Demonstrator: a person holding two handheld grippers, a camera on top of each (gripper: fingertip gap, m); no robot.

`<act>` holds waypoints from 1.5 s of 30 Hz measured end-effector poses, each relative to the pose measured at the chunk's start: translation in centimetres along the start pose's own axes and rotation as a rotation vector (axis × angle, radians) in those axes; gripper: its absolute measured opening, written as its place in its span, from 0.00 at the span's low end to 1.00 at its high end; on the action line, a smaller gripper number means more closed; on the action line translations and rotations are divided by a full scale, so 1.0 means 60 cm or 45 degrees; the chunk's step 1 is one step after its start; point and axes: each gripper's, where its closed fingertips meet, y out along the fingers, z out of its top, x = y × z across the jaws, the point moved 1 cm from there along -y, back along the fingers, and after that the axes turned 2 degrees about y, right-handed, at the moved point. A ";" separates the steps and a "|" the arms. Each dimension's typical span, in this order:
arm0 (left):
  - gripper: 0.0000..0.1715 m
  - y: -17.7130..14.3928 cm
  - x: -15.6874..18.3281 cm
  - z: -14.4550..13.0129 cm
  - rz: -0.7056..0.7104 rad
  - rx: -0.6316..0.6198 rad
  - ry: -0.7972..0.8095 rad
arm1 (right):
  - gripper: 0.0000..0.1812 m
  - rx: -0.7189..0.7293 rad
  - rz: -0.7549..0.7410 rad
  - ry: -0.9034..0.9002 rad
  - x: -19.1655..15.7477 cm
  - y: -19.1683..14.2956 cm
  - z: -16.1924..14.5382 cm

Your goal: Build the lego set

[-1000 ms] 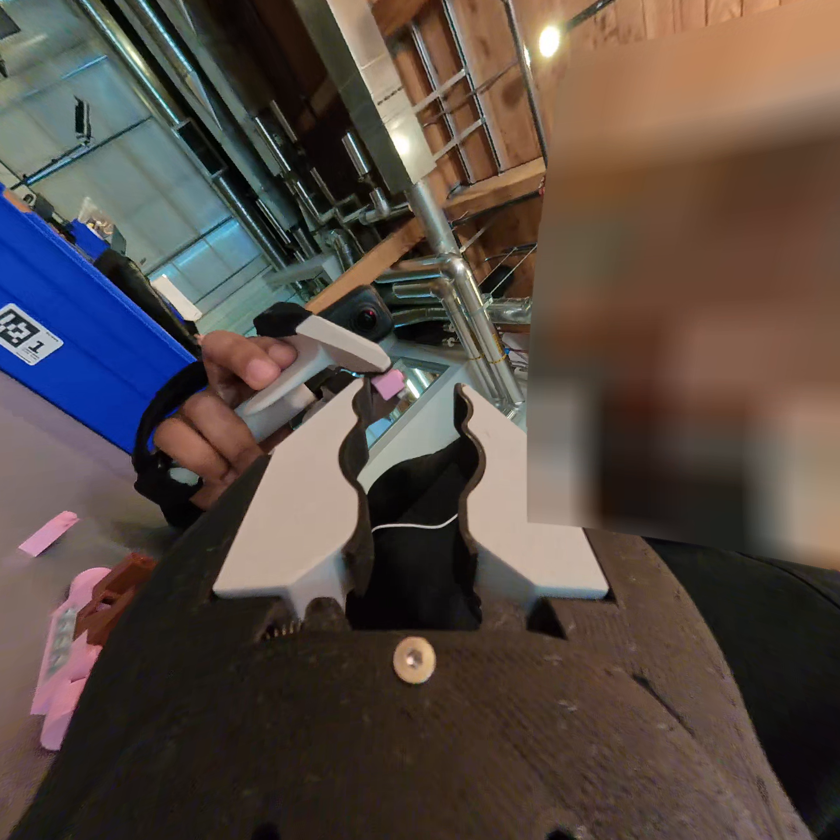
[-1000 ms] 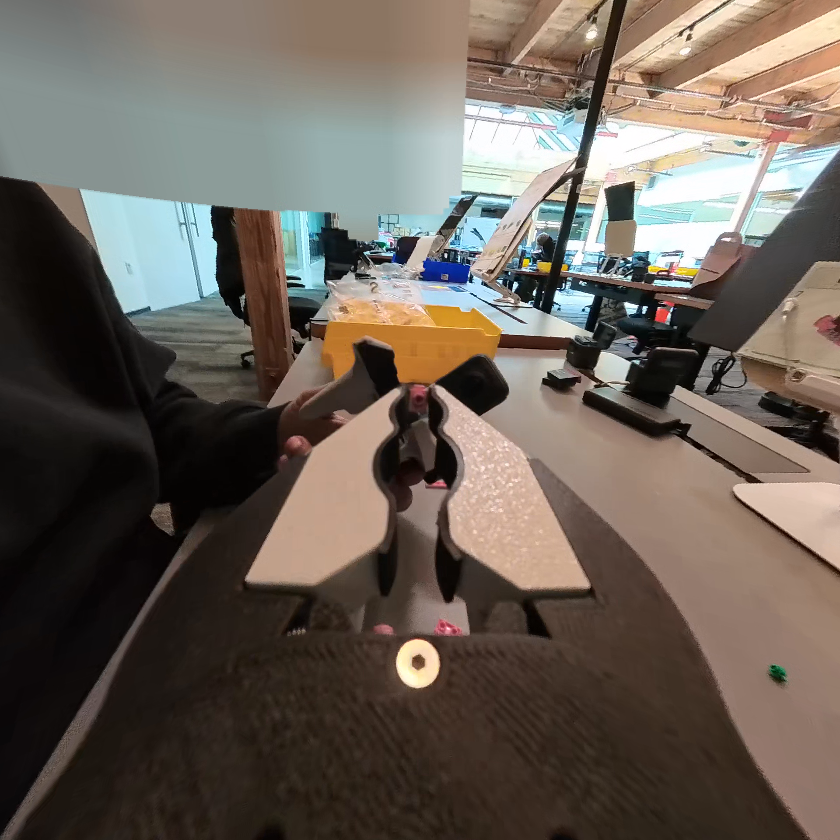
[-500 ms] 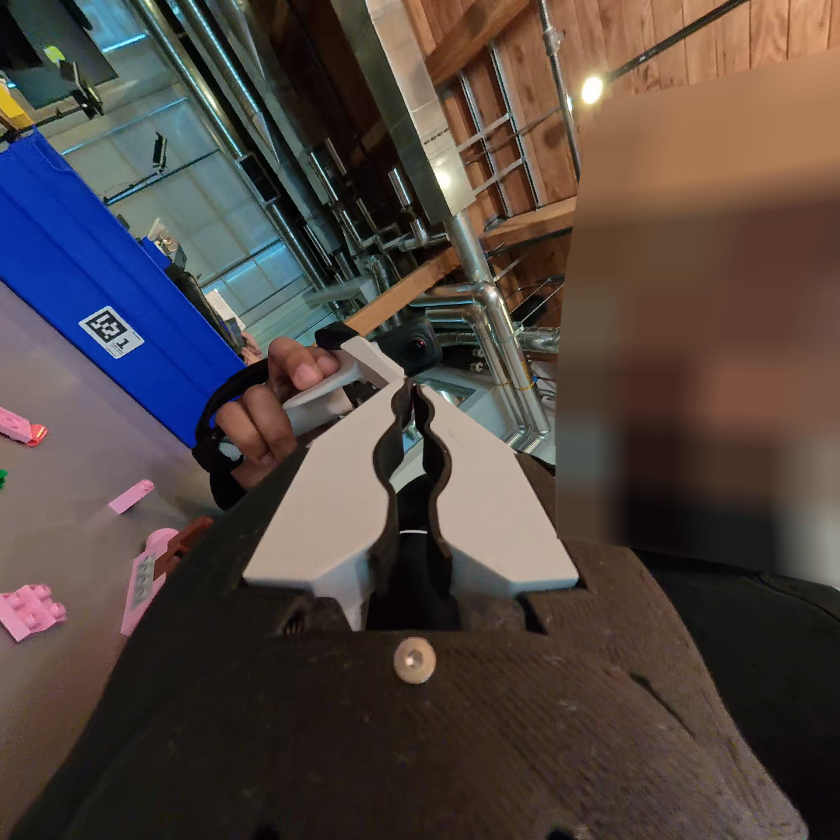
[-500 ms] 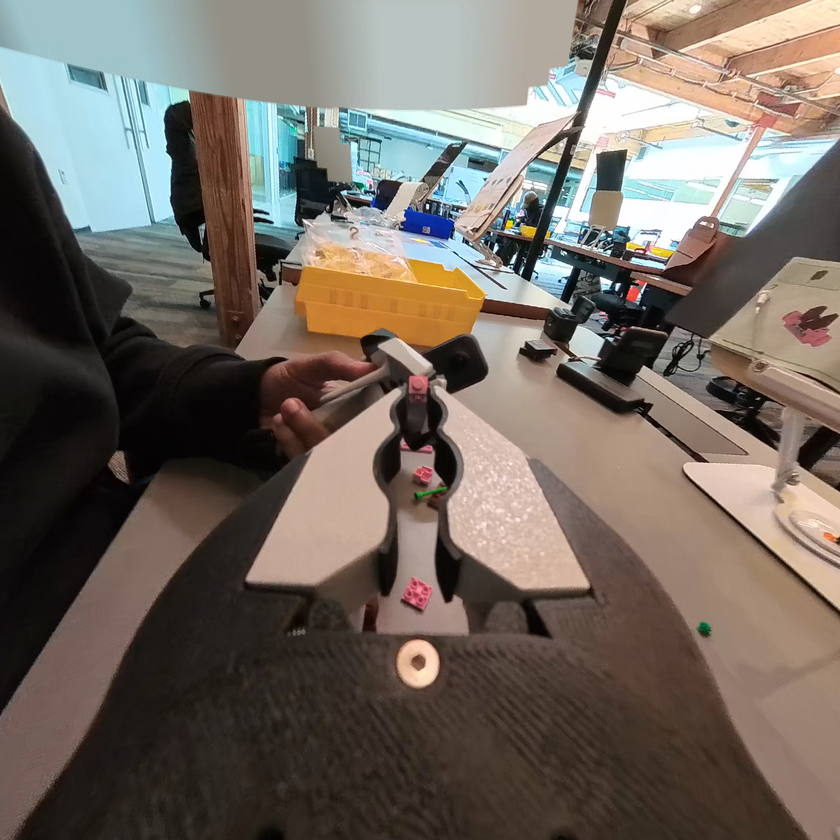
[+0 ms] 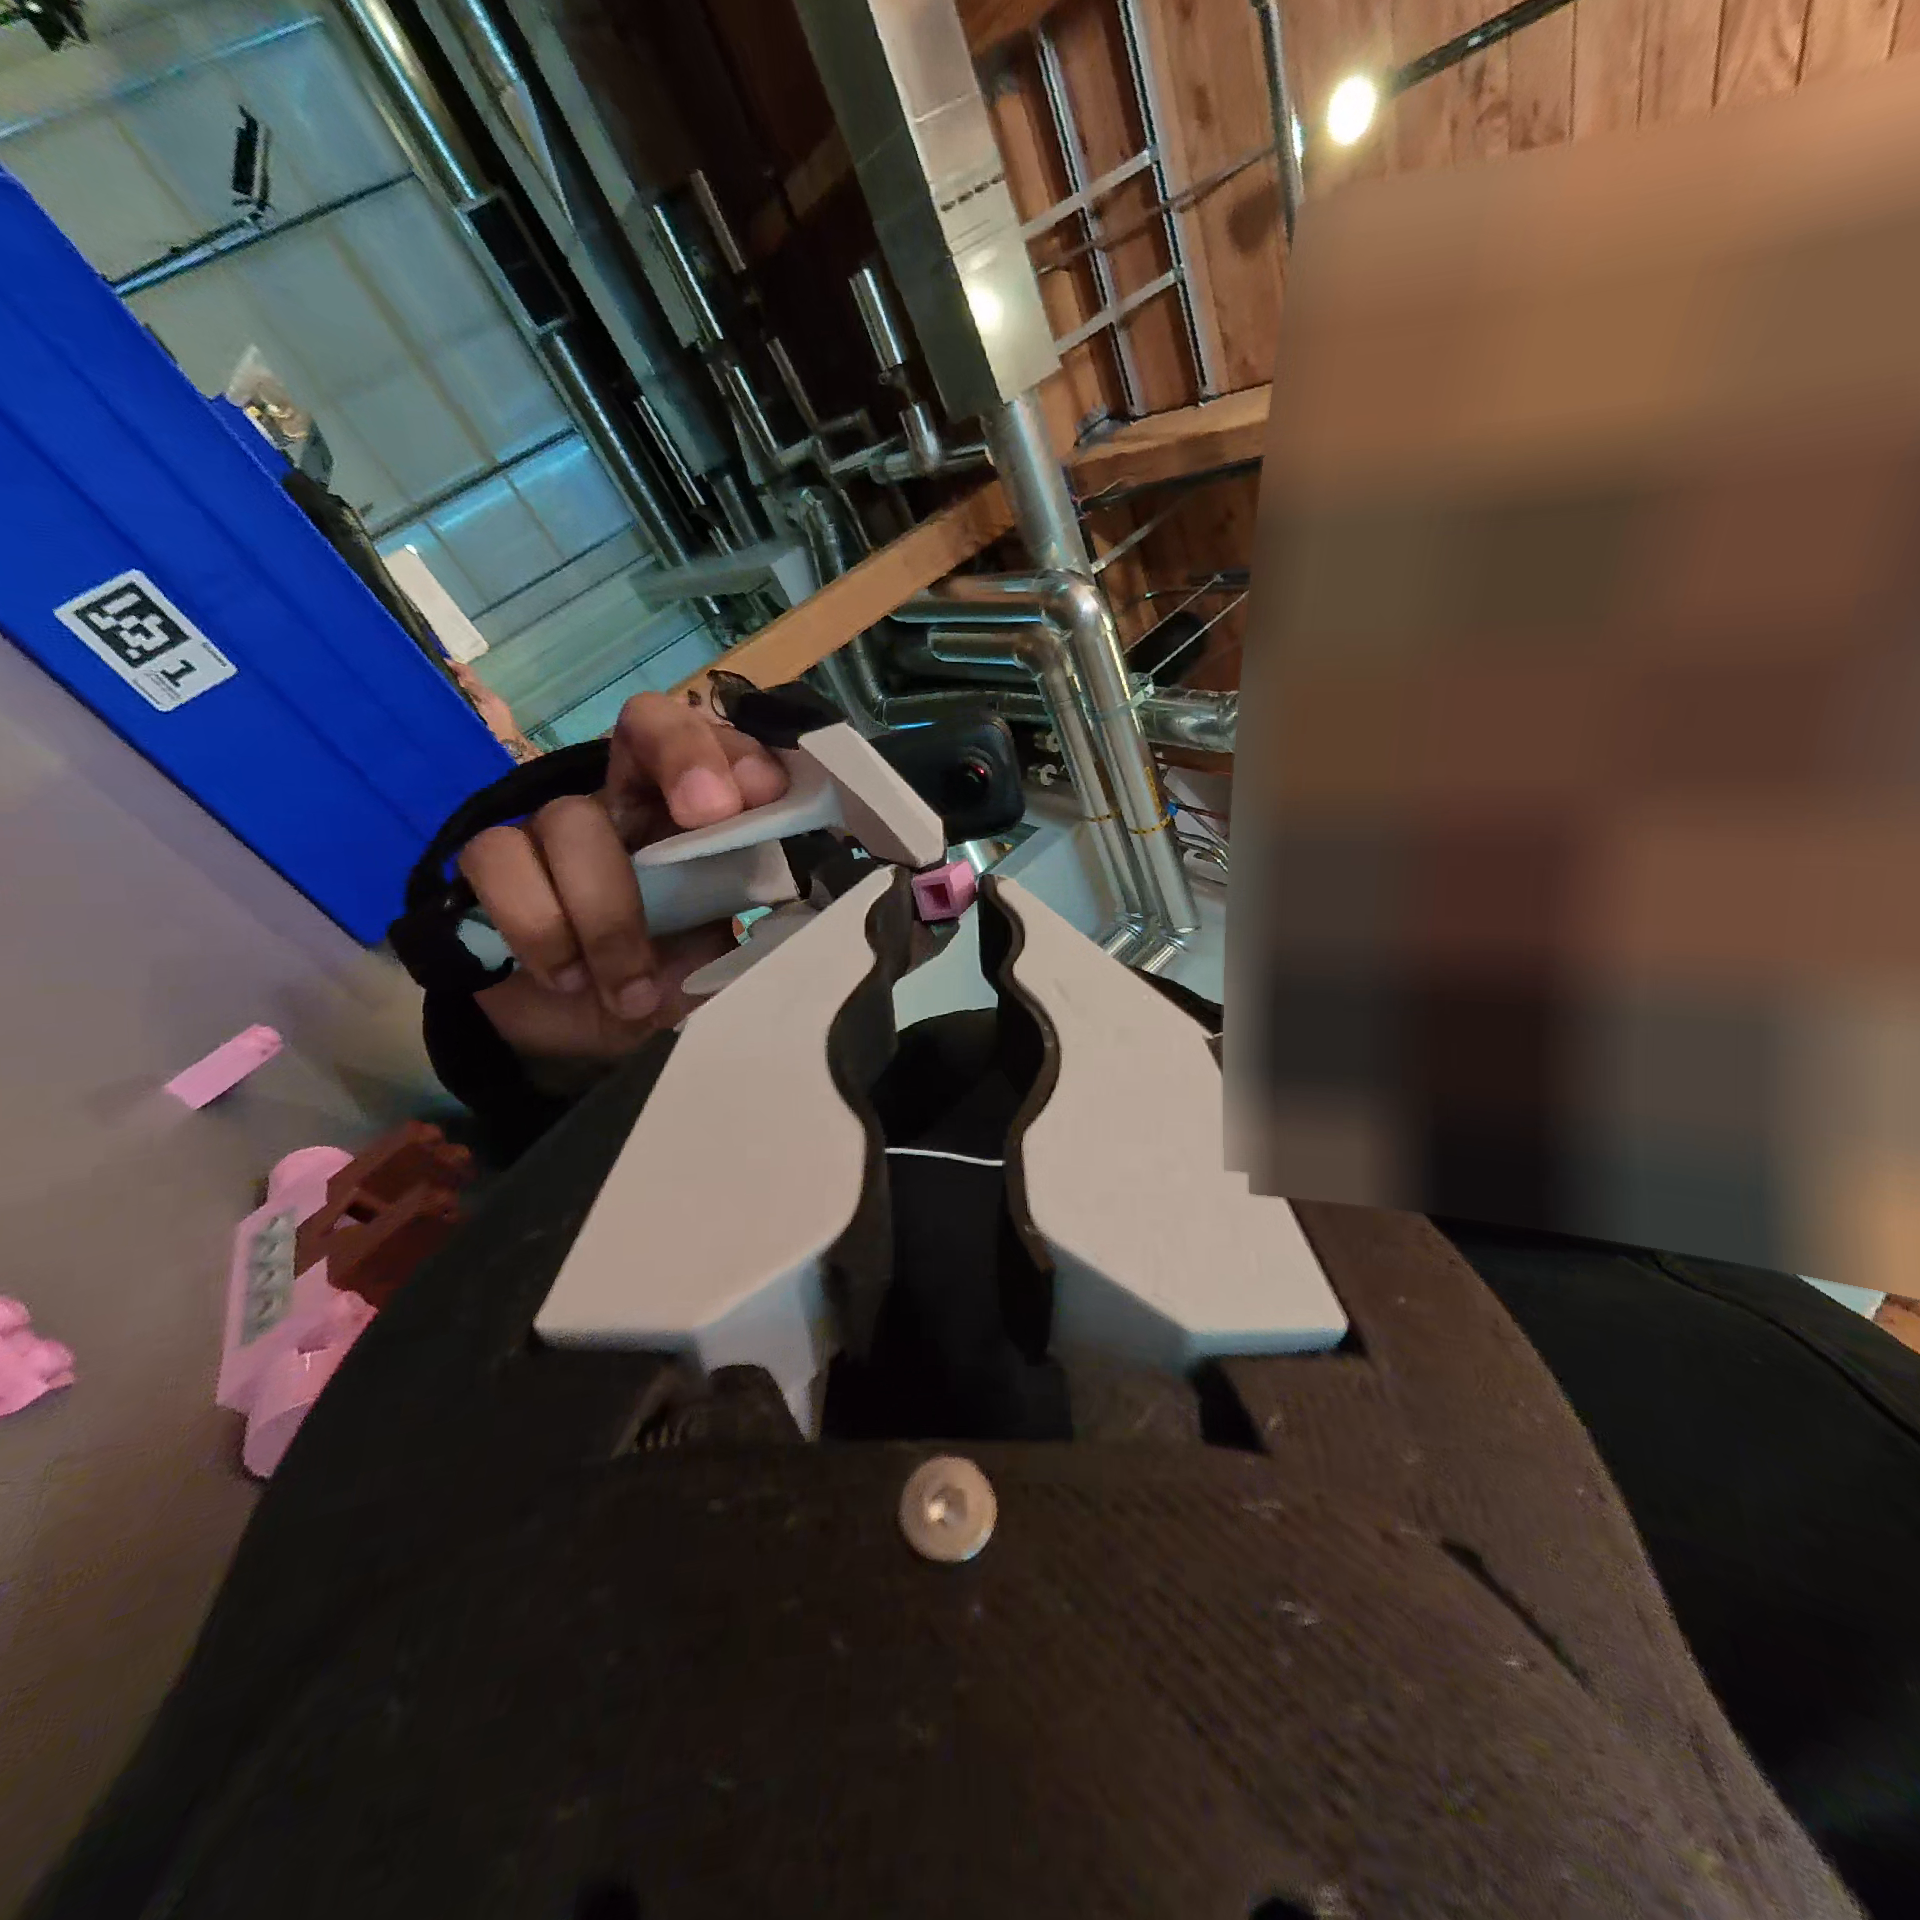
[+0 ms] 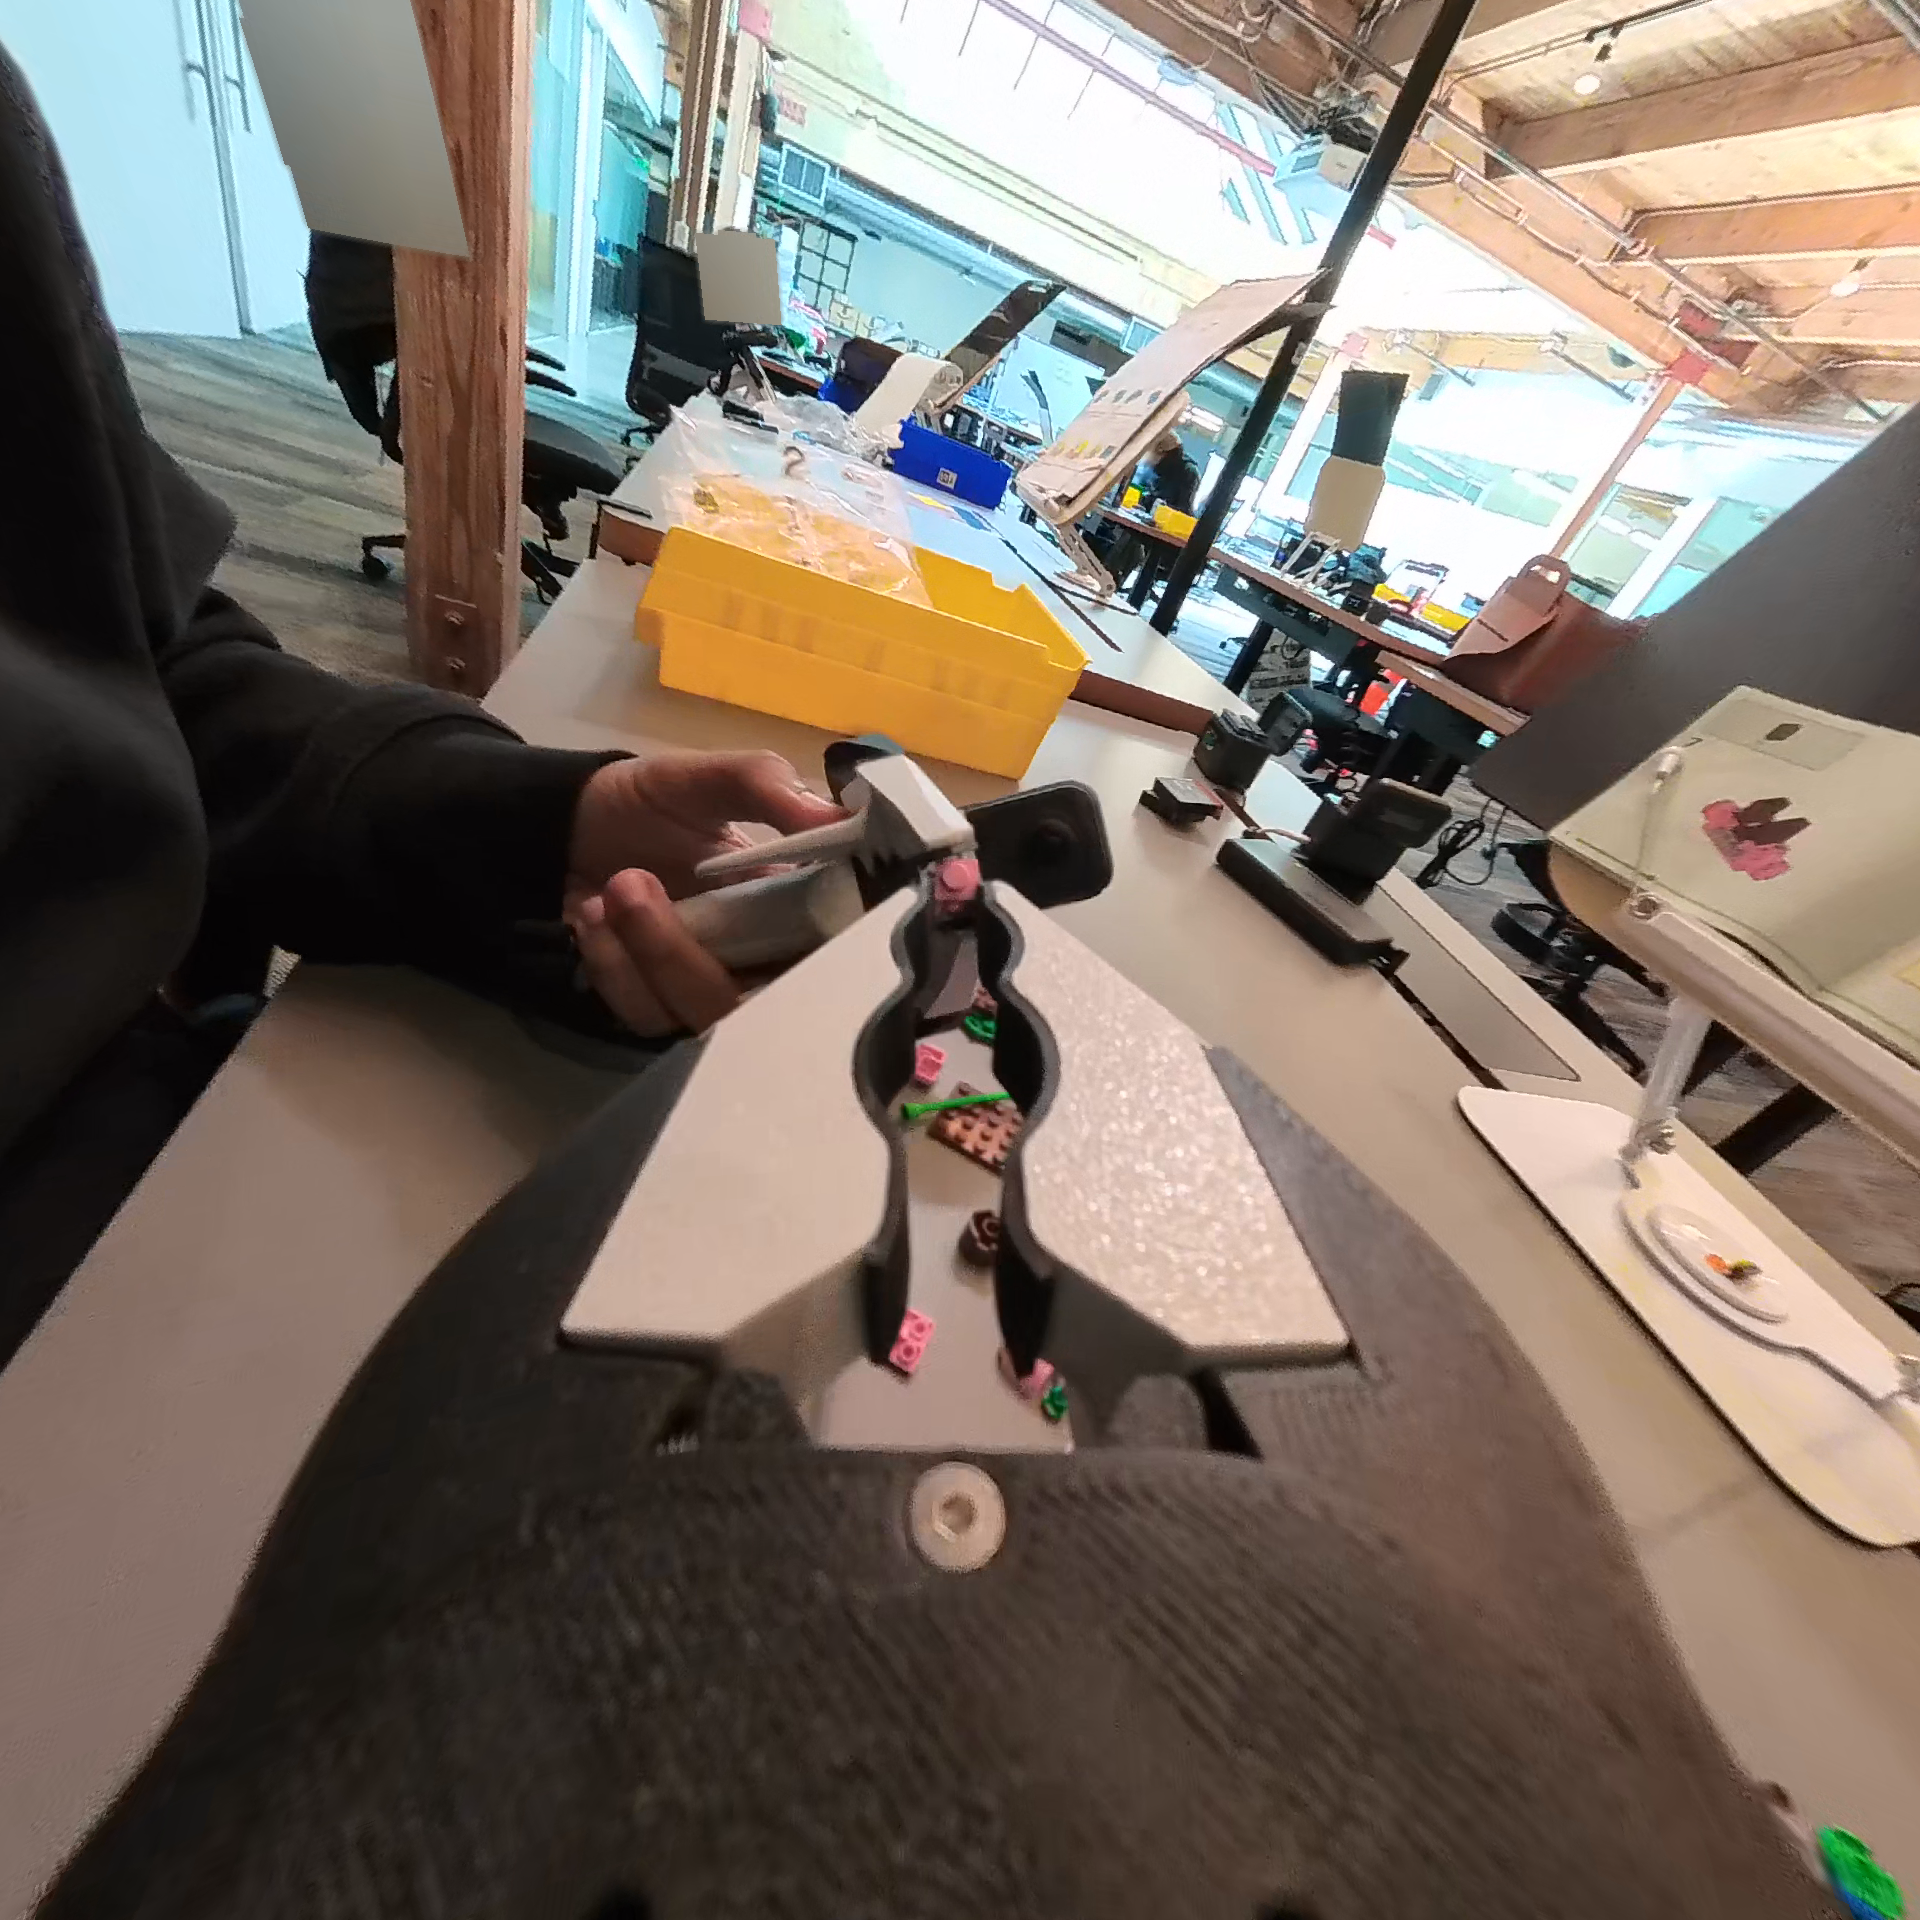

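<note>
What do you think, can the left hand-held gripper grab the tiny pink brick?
Probably yes: the left hand-held gripper is open, and the tiny pink brick sits between its fingertips, nothing blocking.

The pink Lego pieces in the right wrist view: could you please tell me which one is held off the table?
The small pink brick pinched at the right gripper fingertips. The other pink pieces, such as the two-stud plate, lie flat on the table.

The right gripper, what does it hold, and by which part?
The right gripper holds a small pink brick at its fingertips, pinched by the brick's sides.
</note>
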 end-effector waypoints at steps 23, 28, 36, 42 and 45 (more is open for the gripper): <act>0.05 -0.007 -0.015 -0.001 0.144 -0.037 0.092 | 0.05 -0.072 -0.044 -0.126 -0.001 0.000 -0.012; 0.05 -0.004 -0.016 -0.005 0.161 -0.059 0.116 | 0.03 -0.130 -0.064 -0.216 -0.004 -0.005 -0.014; 0.11 -0.011 -0.018 0.000 0.352 -0.094 0.384 | 0.03 -0.395 -0.293 0.106 0.069 -0.076 -0.022; 0.06 -0.004 -0.017 -0.013 0.414 -0.171 0.523 | 0.03 -1.167 -0.096 0.295 0.047 -0.166 -0.145; 0.07 -0.005 -0.016 -0.012 0.400 -0.155 0.502 | 0.03 -1.427 0.009 0.222 0.032 -0.188 -0.186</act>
